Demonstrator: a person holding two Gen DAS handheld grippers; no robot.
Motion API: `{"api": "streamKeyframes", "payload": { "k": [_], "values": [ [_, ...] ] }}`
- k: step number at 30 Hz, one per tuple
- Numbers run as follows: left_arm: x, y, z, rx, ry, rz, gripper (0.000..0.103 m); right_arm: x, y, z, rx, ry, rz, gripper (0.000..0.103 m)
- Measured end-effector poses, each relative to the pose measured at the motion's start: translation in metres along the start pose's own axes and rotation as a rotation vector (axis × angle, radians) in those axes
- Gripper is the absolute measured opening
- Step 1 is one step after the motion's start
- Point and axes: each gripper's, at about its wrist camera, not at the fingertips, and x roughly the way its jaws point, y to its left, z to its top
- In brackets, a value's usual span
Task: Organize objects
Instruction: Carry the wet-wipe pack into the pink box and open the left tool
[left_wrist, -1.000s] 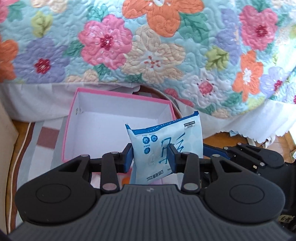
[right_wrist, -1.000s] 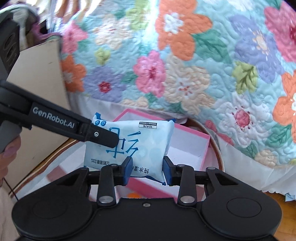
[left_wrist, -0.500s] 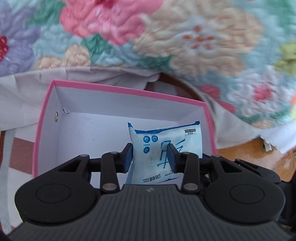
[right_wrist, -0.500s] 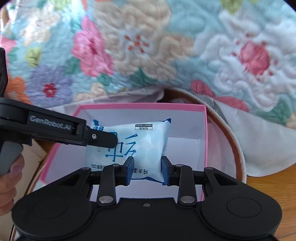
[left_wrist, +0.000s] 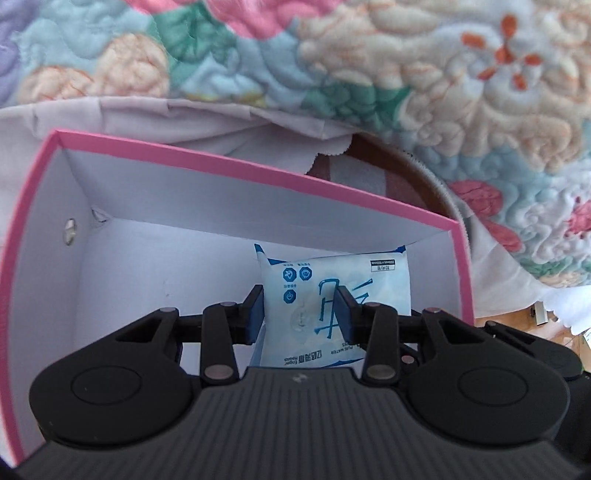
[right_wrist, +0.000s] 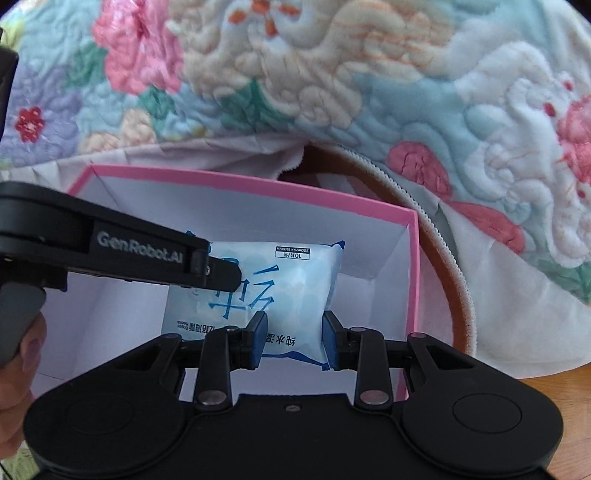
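A light blue wet-wipe pack (left_wrist: 334, 295) with blue lettering is held down inside a pink-rimmed white box (left_wrist: 258, 177). My left gripper (left_wrist: 301, 308) is shut on the pack's left part, blue pads pressing both faces. In the right wrist view the same wet-wipe pack (right_wrist: 291, 273) stands in the box (right_wrist: 251, 188), near its right wall. My right gripper (right_wrist: 294, 334) is shut on the pack's lower right edge. The left gripper's black finger (right_wrist: 207, 271) crosses in from the left onto the pack.
A flowered quilt (left_wrist: 406, 74) hangs over a white sheet (left_wrist: 184, 122) just behind the box. A brown round rim (right_wrist: 450, 280) curves around the box's right side. Part of a hand (right_wrist: 18, 369) shows at the left edge.
Both grippers have come down and forward with the pack, from above the box to inside it. The quilt now fills the upper half of both views.
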Motion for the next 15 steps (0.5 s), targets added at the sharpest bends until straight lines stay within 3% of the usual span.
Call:
{"api": "streamKeyframes", "payload": {
  "k": [6,10,15],
  "values": [
    [0.020,-0.004,0.004,-0.033,0.013,-0.016,0.040,0.008,0.001,0.000,-0.062,0.004,-0.091,0.037],
    [0.024,-0.016,0.002,0.014,-0.002,0.063,0.043,0.003,0.006,-0.004,-0.129,-0.051,-0.136,0.037],
    [0.007,-0.025,-0.004,0.052,0.020,0.099,0.053,-0.018,-0.005,-0.013,-0.085,-0.082,-0.042,0.037]
  ]
}}
